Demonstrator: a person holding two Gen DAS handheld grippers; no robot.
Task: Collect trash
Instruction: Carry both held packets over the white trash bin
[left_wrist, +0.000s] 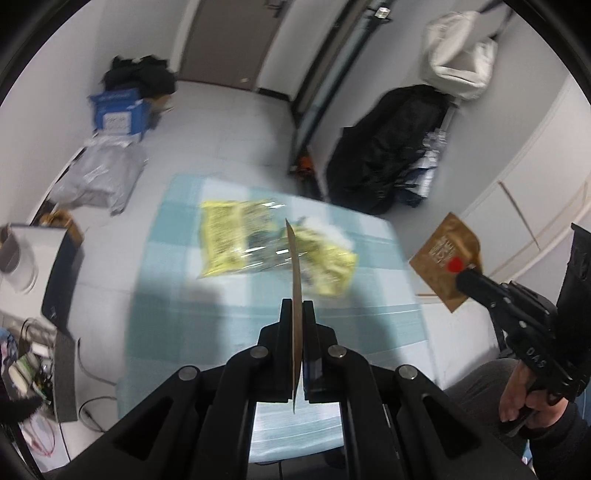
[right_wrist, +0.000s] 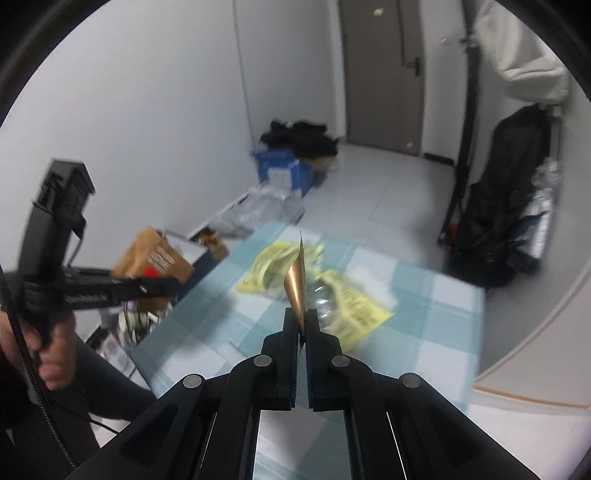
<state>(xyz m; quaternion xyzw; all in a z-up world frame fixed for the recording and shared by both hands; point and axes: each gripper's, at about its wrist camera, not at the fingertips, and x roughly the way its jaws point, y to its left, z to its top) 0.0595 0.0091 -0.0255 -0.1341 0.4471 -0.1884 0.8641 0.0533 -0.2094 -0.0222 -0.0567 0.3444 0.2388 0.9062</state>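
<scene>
Each gripper holds its own flat brown packet above a table with a blue-and-white checked cloth (left_wrist: 177, 295). My left gripper (left_wrist: 296, 306) is shut on a brown packet (left_wrist: 295, 266) seen edge-on; the right wrist view shows that packet's face (right_wrist: 155, 258) in the left gripper (right_wrist: 166, 286). My right gripper (right_wrist: 301, 314) is shut on a second brown packet (right_wrist: 297, 284), whose face (left_wrist: 443, 258) shows off the table's right side in the right gripper (left_wrist: 463, 277). Crumpled yellow wrappers (left_wrist: 229, 236) with clear plastic and a white tissue lie on the cloth (right_wrist: 207, 325).
On the floor by the left wall stand a blue box (left_wrist: 118, 110) and a grey plastic bag (left_wrist: 99, 177). A black bag (left_wrist: 388, 147) leans at the right under a white bag (left_wrist: 458, 55). Cluttered boxes and cables (left_wrist: 37, 350) sit left of the table.
</scene>
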